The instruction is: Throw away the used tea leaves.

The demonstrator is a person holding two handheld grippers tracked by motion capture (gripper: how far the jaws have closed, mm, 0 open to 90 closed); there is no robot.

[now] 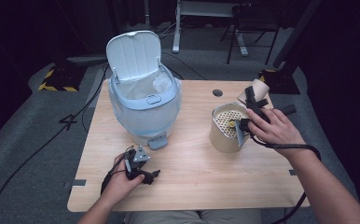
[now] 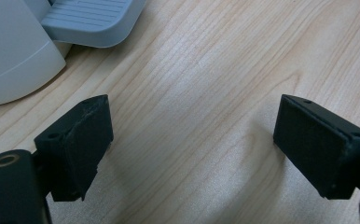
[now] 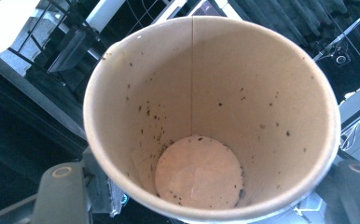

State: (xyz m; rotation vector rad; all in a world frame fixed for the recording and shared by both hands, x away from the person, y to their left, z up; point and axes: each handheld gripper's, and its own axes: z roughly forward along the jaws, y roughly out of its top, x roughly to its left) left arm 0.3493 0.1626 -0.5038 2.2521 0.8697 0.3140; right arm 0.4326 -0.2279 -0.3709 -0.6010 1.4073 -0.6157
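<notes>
My right gripper [image 1: 254, 103] is shut on a brown paper cup [image 1: 252, 90], held tilted over the far right of the table. In the right gripper view the paper cup [image 3: 211, 116] faces the camera mouth-first, empty except for dark specks, with the right gripper [image 3: 211, 189] clamped around it. Just below the cup stands a beige canister [image 1: 222, 133] with a perforated insert and a small yellow piece [image 1: 232, 124] on it. My left gripper [image 1: 140, 164] rests on the table in front of the bin, and the left gripper [image 2: 192, 126] stands open over bare wood.
A light blue pedal bin [image 1: 145, 109] with its lid [image 1: 134, 53] raised and a white liner stands at the table's back left. Its pedal [image 2: 92, 21] lies just ahead of the left jaws. The wooden table [image 1: 197, 179] has a cable hole [image 1: 218, 92].
</notes>
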